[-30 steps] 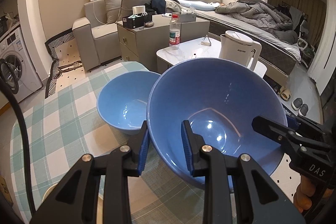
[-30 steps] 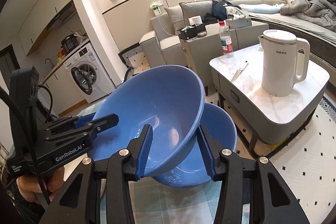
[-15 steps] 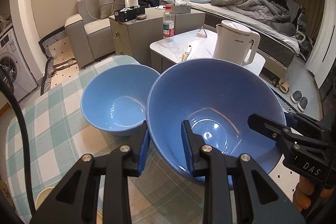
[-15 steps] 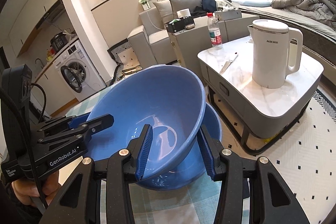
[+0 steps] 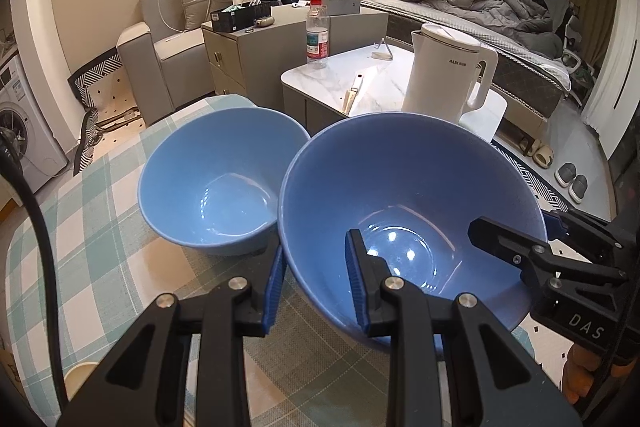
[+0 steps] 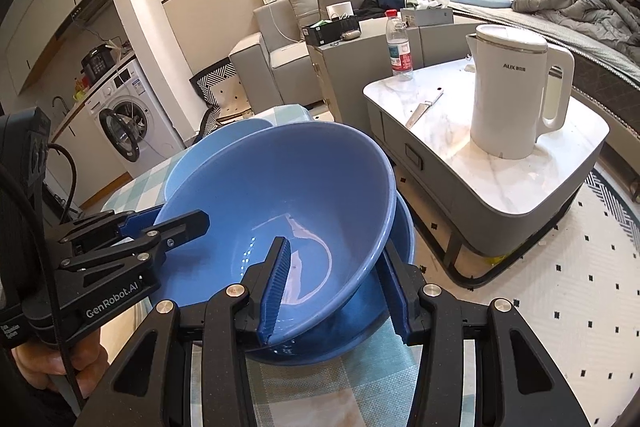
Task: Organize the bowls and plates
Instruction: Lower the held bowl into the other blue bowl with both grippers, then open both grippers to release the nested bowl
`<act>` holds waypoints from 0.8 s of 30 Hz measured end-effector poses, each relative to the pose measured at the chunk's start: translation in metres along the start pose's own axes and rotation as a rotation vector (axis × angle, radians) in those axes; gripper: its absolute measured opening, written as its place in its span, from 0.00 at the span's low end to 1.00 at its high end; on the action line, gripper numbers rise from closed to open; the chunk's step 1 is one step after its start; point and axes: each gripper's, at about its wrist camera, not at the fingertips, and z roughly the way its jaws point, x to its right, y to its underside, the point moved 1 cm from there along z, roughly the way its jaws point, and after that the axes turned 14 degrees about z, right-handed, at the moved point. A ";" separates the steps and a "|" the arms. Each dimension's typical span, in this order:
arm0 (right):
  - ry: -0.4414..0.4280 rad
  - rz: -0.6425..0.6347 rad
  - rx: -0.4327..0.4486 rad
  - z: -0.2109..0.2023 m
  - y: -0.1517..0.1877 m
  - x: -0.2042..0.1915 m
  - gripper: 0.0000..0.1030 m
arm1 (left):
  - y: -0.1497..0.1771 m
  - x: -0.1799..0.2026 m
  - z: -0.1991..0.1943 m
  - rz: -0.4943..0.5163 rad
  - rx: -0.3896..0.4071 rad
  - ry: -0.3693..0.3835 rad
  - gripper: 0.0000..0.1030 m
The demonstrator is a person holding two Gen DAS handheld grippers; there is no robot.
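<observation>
I see the big glossy blue bowl (image 5: 408, 195) clenched at its rim by both grippers: left gripper (image 5: 316, 279) at six o'clock, right gripper (image 6: 336, 287) at four o'clock. A second blue bowl (image 5: 216, 183) sits at ten o'clock on the checked-cloth surface (image 5: 100, 227). The white kettle (image 6: 516, 91) beyond reads "AUX".

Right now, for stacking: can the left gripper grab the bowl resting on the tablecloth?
Probably not: left gripper is clamped on the held bowl's rim, though the resting bowl sits unobstructed beside it.
</observation>
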 end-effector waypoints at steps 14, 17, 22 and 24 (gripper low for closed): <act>0.046 -0.022 -0.006 0.009 0.003 0.000 0.46 | 0.005 0.007 0.009 0.024 -0.028 -0.010 0.26; 0.052 -0.025 -0.005 0.010 0.003 0.000 0.47 | 0.007 0.009 0.011 0.022 -0.033 -0.008 0.26; 0.052 -0.029 -0.006 0.012 0.003 0.002 0.49 | 0.009 0.011 0.015 0.036 -0.049 -0.013 0.26; 0.050 -0.033 -0.003 0.013 0.003 0.002 0.50 | 0.011 0.012 0.017 0.034 -0.055 -0.011 0.26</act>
